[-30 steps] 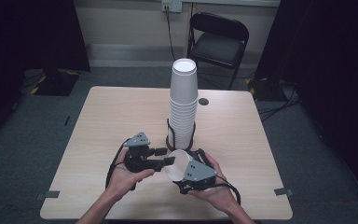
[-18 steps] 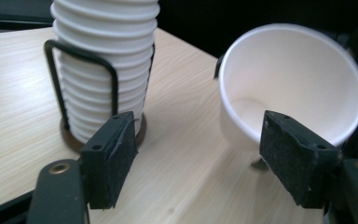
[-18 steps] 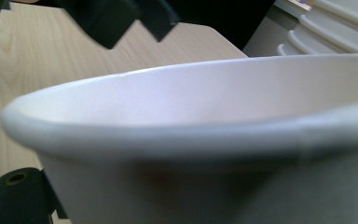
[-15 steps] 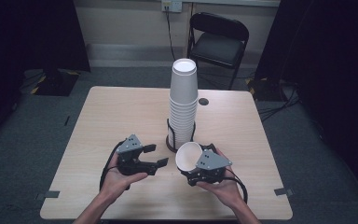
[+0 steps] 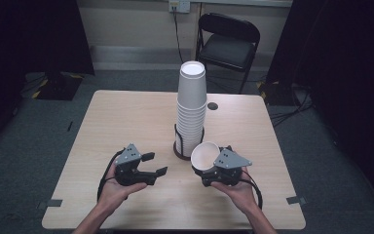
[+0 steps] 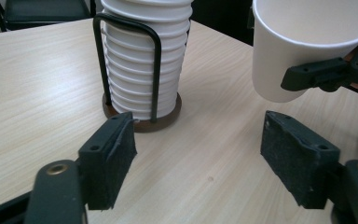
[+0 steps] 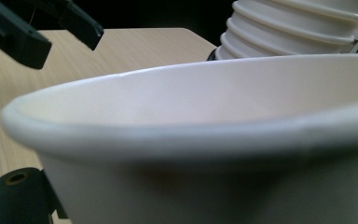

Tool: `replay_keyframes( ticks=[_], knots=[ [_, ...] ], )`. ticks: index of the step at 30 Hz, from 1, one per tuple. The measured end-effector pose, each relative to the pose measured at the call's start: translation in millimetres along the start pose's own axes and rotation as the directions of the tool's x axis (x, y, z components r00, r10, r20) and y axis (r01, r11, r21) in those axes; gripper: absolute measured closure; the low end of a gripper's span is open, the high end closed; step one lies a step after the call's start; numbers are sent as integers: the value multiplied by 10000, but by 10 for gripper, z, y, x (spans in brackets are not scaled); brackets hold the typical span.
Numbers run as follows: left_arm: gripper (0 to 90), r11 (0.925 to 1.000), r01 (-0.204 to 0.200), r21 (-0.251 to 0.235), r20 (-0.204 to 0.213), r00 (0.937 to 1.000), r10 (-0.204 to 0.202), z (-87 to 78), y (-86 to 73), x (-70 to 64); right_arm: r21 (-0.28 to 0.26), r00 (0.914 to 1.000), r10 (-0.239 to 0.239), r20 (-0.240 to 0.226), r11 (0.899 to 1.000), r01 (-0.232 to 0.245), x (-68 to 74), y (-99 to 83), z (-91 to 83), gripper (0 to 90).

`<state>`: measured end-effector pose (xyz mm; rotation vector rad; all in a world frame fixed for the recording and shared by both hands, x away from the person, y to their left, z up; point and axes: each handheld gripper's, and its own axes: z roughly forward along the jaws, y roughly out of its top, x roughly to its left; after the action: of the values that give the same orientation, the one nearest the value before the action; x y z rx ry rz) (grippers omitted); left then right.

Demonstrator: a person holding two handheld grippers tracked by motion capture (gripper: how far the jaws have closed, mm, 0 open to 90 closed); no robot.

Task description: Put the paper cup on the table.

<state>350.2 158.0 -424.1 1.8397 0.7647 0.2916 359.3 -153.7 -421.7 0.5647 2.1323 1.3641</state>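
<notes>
Right gripper [image 5: 208,165] clamped on a smooth white paper cup [image 5: 204,156], mouth up, just right of the ribbed cup stack [image 5: 191,109] in its black wire holder [image 6: 142,119]. Left gripper [image 5: 154,165] jaws apart, empty, over bare pale wood-grain table [image 5: 126,117]

Table evenly lit, surroundings dark; the near cup [image 7: 205,140] looks perhaps slightly blurred.

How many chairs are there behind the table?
1. A black folding chair stands against the wall beyond the far edge of the table, behind the stack of white cups. The dark areas at both sides may hide more.
</notes>
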Motion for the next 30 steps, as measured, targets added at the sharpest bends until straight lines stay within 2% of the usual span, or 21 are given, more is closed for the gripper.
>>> replay_keyframes(
  ticks=[3, 5, 8, 12, 18, 20, 26, 29, 30],
  knots=[
    [230, 9998, -191, 15, -140, 9997, 191, 9, -15, 25, 25, 9996, 254, 109, 9997, -255, -72, -13, 22, 121],
    [223, 9998, -214, 50, -277, 9994, 216, -10, -36, 47, -16, 9976, 654, 207, 9979, -654, -154, -37, 22, 121],
    [203, 10000, 17, 76, -345, 9994, -15, -32, -72, 87, -9, 9922, 1157, 457, 9933, -1157, -279, -69, 12, 120],
    [203, 9999, 59, 91, -403, 9992, -56, -46, -100, 143, -31, 9851, 1553, 735, 9878, -1555, -433, -105, 11, 120],
    [200, 9995, 296, 86, -600, 9978, -290, -74, -112, 187, -127, 9644, 2394, 1127, 9708, -2395, -666, -164, 33, 119],
    [211, 9994, 323, 90, -528, 9981, -317, -82, -119, 192, -131, 9584, 2585, 1214, 9658, -2588, -721, -190, 53, 118],
    [222, 9997, 220, 58, -588, 9980, -216, -100, -124, 195, 36, 9486, 2750, 1567, 9603, -2790, -892, -234, 141, 117],
    [212, 9996, 241, -111, -380, 9990, -245, -110, -131, 192, -225, 9371, 3039, 1719, 9522, -3046, -974, -250, 172, 117],
    [212, 9997, 227, -66, -428, 9988, -230, -113, -133, 188, -276, 9318, 3157, 1790, 9483, -3161, -1005, -269, 187, 117]
  ],
)
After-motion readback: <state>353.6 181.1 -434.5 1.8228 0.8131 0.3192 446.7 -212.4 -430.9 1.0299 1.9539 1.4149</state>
